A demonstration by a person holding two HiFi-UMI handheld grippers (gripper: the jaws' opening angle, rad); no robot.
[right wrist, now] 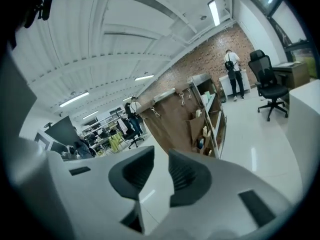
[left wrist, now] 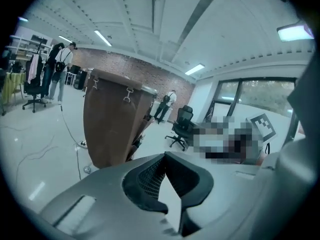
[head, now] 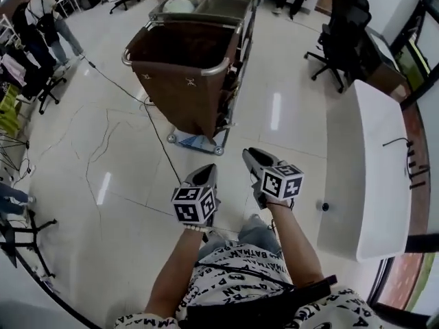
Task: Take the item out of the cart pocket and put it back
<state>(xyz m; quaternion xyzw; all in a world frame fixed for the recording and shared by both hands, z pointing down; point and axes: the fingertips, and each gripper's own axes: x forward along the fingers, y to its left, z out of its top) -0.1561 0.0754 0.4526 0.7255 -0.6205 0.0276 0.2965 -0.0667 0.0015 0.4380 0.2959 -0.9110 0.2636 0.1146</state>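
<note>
Ahead, well apart from both grippers, stands the brown cart point(head: 184, 81), with small items tucked in its side pocket point(right wrist: 192, 127). The left gripper point(head: 204, 175) has its jaws together, empty. The right gripper point(head: 255, 157) has its jaws slightly apart, empty.

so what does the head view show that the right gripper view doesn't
Only the head view: the left gripper and right gripper from above with their marker cubes, the person's arms and a cable on the floor. Only the right gripper view: its jaws slightly apart with nothing between, ceiling lights, a brick wall and side pockets. Both: the brown cart and a black office chair.
</note>
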